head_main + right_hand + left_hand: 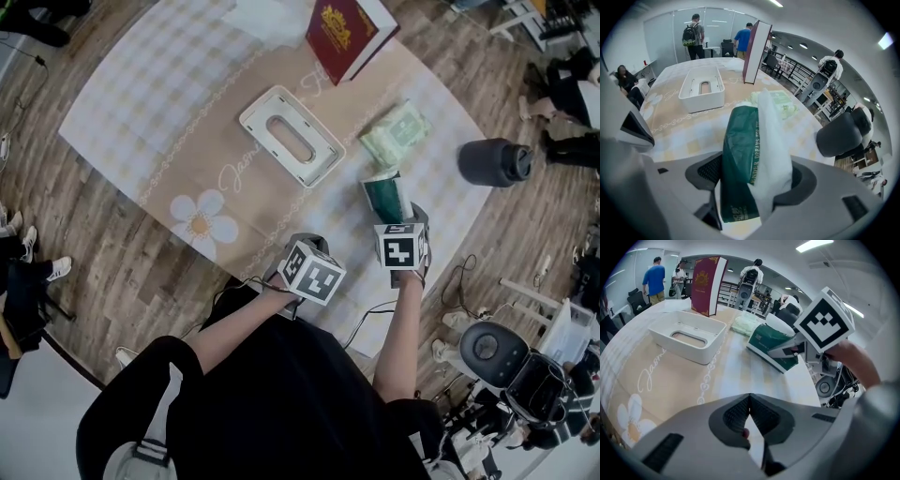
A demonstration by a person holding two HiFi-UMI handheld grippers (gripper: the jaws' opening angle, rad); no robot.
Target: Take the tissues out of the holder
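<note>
One green tissue pack (382, 195) gripped in R tool (757, 185), held clear of emptied holder (265, 111) far left; L tool (749, 413) clenched, nothing inside.

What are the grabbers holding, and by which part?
The right gripper pinches the green tissue pack by its near end, squeezed from both sides. The left gripper holds nothing, jaws together.
</note>
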